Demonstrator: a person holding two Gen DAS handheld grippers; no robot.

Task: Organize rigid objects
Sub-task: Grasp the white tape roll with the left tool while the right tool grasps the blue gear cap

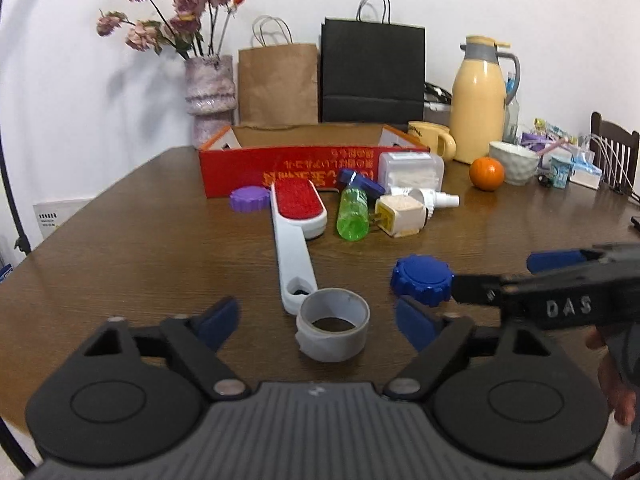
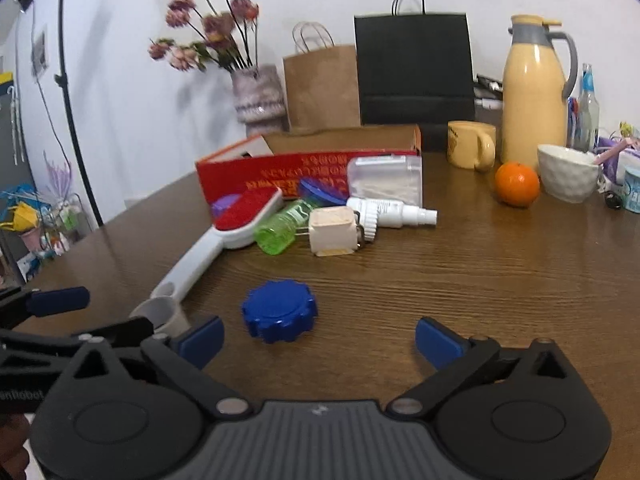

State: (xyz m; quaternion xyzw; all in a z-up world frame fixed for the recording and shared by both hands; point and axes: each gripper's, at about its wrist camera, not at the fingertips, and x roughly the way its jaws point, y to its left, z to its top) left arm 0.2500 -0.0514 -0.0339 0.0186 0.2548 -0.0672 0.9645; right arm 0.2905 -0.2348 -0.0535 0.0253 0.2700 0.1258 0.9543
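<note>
Both views sit low over the wooden counter [image 1: 140, 248], each looking forward along its own tongs toward the back wall. The left wrist view faces the red box [image 1: 296, 164] nearly square on, with the tape roll [image 1: 333, 330] close in front of its lens and the right tongs [image 1: 492, 276] crossing in from its right edge. The right wrist view stands further right and is turned slightly left, so the box shows at an angle; the blue cap [image 2: 279, 310] lies near it, and the left tongs [image 2: 132, 312] enter at its left edge. Both share the box, lint brush [image 1: 298, 216], green bottle [image 1: 352, 212], orange [image 1: 486, 173] and yellow flask [image 1: 480, 100]
</note>
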